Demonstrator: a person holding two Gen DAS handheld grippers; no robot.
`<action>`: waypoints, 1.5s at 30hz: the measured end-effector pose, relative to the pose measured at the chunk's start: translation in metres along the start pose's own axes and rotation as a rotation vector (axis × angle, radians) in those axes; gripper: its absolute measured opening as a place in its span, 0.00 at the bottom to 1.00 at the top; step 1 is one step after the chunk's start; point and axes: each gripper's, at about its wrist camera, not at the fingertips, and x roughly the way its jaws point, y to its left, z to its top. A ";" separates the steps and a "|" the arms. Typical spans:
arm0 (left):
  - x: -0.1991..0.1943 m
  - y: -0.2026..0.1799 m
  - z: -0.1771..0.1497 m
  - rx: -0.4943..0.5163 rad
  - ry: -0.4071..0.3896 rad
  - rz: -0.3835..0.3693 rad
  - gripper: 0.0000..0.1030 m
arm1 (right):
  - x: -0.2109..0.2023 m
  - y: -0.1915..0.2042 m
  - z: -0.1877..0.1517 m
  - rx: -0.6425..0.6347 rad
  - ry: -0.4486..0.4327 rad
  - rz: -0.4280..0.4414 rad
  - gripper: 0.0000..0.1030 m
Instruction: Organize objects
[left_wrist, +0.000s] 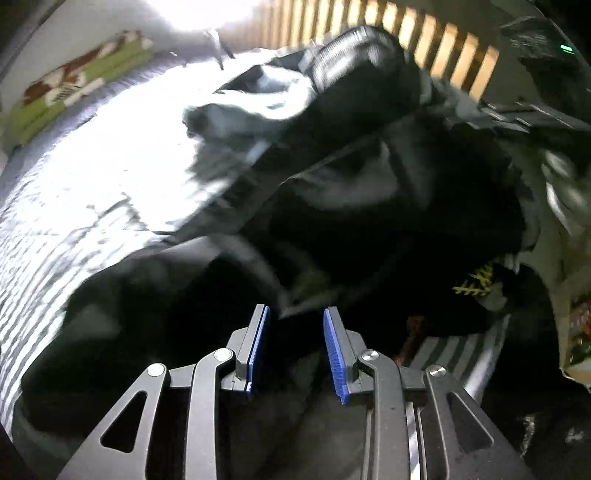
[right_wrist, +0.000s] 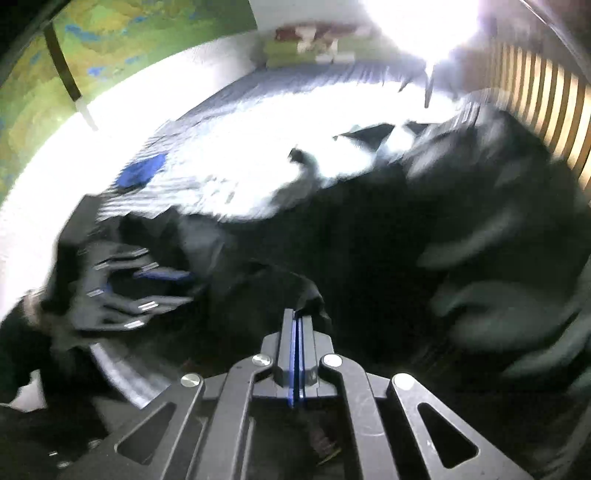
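Much of what I get is smeared by blur, and a glare from the far end washes out the pale striped bedcover (left_wrist: 92, 192), so the dark heap in front of me reads only as black clothing (left_wrist: 369, 229) with a lighter lining showing near its top; I cannot separate one garment from another. The near edge of the pile is cut off under both rigs. My left gripper (left_wrist: 297, 321) points steeply down at the heap with its blue pads (left_wrist: 332, 332) standing apart; dark cloth lies between and just past the tips, but I cannot tell whether the pads touch it. In the right wrist view that same left gripper (right_wrist: 177, 284) shows as a blurred shape low on the left, over the cloth's edge. My right gripper (right_wrist: 297, 317) also tilts steeply downward, its blue pads pressed together with a fold of the black clothing (right_wrist: 369, 240) rising from the tips, pinched there as far as I can see. A green patterned pillow (left_wrist: 74, 85) lies at the far end of the bed, well apart from the pile, and a slatted wooden headboard (left_wrist: 436, 40) runs behind the heap.
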 end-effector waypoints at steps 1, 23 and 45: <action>-0.009 0.003 -0.004 -0.007 -0.012 0.009 0.31 | -0.003 -0.003 0.011 -0.022 -0.021 -0.048 0.01; 0.013 -0.007 -0.064 0.008 0.116 0.030 0.33 | 0.032 0.001 0.073 -0.226 -0.063 -0.496 0.01; -0.012 -0.032 -0.068 0.148 0.071 0.120 0.55 | -0.041 -0.051 -0.059 0.218 -0.027 -0.146 0.49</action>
